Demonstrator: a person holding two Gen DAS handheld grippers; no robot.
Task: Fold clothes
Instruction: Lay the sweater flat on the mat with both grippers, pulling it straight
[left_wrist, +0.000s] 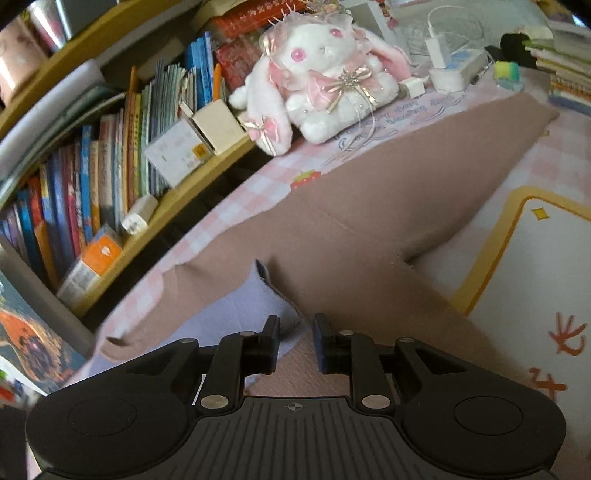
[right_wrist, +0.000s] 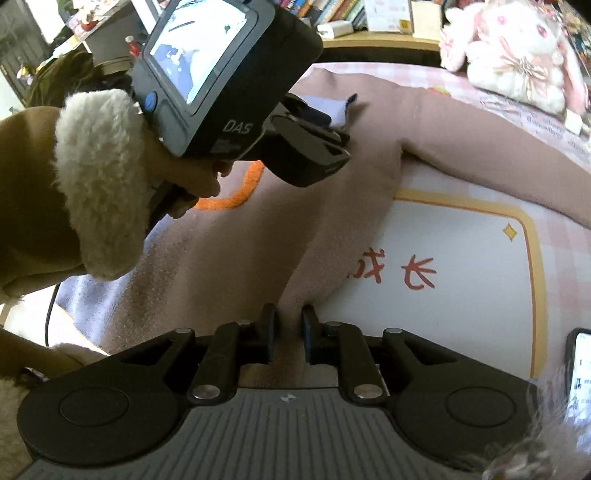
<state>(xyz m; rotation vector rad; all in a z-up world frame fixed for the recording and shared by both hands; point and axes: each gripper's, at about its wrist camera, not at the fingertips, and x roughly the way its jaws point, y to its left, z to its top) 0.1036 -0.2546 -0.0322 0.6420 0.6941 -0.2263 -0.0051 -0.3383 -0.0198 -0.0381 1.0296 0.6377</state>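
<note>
Brown garment (left_wrist: 351, 221) spread over a pink checked desk mat (left_wrist: 229, 206). Left gripper (left_wrist: 295, 343), jaws parted by a narrow gap, hovers at its lilac-lined edge; whether it pinches cloth cannot be told. Right gripper (right_wrist: 288, 334), jaws nearly together, straddles a fabric fold. Plush rabbit (left_wrist: 317, 81) and bookshelf (left_wrist: 110, 177) stand beyond. Only the right view shows a fleece-cuffed sleeve (right_wrist: 99, 181) and phone (right_wrist: 580, 373).
</note>
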